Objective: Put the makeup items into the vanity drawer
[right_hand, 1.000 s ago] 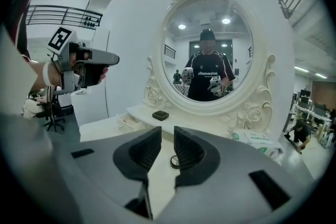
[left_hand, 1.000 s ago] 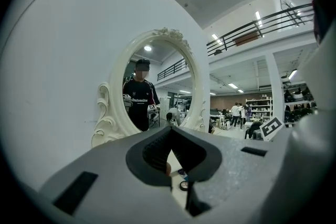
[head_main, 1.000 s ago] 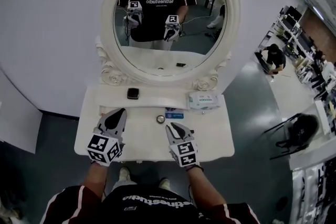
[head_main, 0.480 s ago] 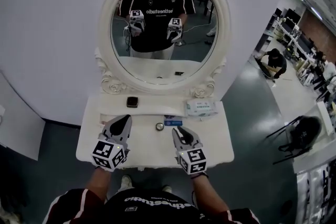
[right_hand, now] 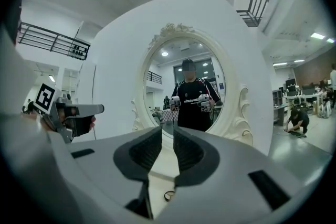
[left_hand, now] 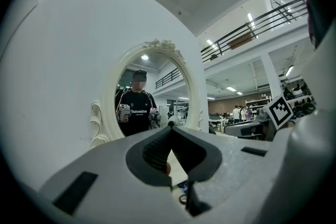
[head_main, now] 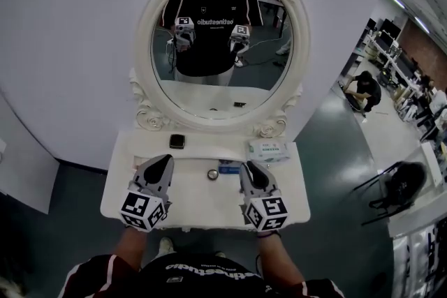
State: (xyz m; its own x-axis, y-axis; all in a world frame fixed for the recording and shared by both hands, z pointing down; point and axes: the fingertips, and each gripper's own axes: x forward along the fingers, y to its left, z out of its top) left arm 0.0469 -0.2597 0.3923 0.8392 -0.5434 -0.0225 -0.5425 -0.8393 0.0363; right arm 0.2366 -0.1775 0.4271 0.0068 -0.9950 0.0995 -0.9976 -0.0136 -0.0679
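My left tongs point(left_hand: 169, 127) are pinched together at the tips and empty. My right tongs point(right_hand: 167, 134) have just been closing to a narrow slit with nothing in it. On the counter point(head_main: 202, 200) a small round piece point(head_main: 213, 175) and a blue item point(head_main: 228, 169) lie between them. A dark compact point(head_main: 177, 142) sits on the back ledge. I see no drawer open, so grabbing first could leave me with nowhere to drop, and that slit may just nudge the round piece away.

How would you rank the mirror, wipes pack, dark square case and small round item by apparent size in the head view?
1. Mirror
2. Wipes pack
3. Dark square case and small round item, which look nearly alike
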